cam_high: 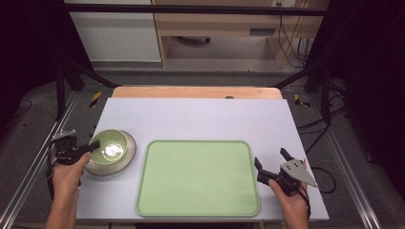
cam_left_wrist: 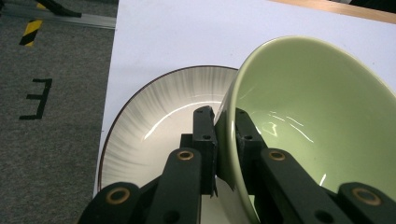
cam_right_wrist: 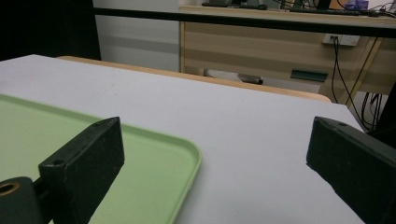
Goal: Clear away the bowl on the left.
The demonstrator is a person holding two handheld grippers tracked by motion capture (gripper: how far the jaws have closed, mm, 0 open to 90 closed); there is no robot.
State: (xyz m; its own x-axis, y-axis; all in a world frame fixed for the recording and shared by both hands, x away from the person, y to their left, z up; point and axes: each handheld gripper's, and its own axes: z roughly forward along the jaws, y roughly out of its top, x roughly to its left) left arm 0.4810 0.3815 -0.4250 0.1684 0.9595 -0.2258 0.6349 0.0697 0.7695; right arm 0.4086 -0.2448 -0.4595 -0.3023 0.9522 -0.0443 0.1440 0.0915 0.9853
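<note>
High view: bench (cam_high: 200, 117) with white cover, three items, two hand-held claws.

Item 1, green bowl (cam_high: 109, 145): sits on the plate at the bench's left edge. The left claw (cam_high: 93, 145) is clamped on its near-left rim. In the left gripper view, one jaw lies inside the bowl (cam_left_wrist: 322, 121) wall and one outside, pads pressed flat on the glaze; the bowl looks tipped toward the camera.

Item 2, striped plate (cam_high: 128, 155): pale, dark-rimmed, under the bowl, seen at closer range as plate (cam_left_wrist: 154, 116).

Item 3, green tray (cam_high: 198, 177): bare, centre of the bench, just right of the plate, likely where the bowl goes.

Right claw (cam_high: 272, 163): jaws wide apart, nothing between them, hovering off the tray's right edge; its own view shows the tray (cam_right_wrist: 154, 158) corner and open bench beyond.

Handling note: the rim grip is thin and one-sided, so the lift should go straight up and slowly, wrist level, until the foot clears the plate, then across to the tray.

Obstructions: the plate rim beneath and the raised tray lip; otherwise the path looks free. The right claw stands well apart.
</note>
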